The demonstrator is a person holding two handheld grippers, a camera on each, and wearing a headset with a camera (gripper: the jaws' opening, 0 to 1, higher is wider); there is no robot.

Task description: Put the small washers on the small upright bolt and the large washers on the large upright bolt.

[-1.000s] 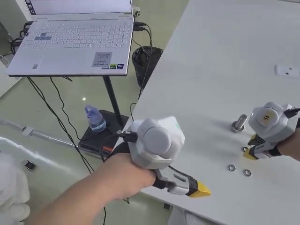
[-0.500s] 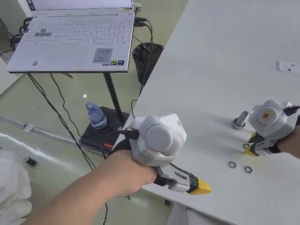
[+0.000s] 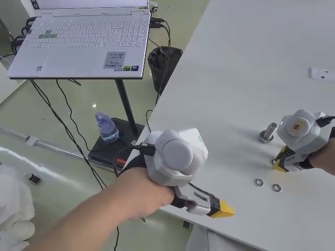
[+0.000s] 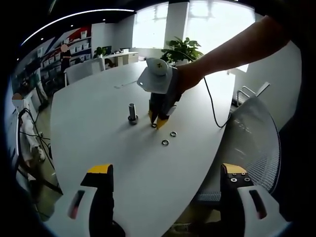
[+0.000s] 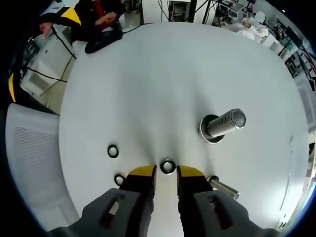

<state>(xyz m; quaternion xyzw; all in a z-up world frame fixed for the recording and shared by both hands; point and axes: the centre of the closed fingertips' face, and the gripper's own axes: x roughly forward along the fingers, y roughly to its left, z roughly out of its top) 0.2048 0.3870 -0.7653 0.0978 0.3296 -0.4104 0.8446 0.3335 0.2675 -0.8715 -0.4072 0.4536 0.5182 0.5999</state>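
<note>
Right gripper (image 5: 166, 174), jaws narrowly parted and seemingly empty, straddles a washer (image 5: 168, 166): thin, light, probably slippery steel, best pinched across its rim.

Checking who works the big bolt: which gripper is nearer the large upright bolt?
Right. The right gripper sits just beside the large bolt; the left gripper hangs by the table edge, well away.

The right gripper (image 5: 166, 172) seems to have crept slightly toward the large upright bolt (image 5: 224, 123), with 1 small washer (image 5: 168, 166) just ahead between its tips.
</note>
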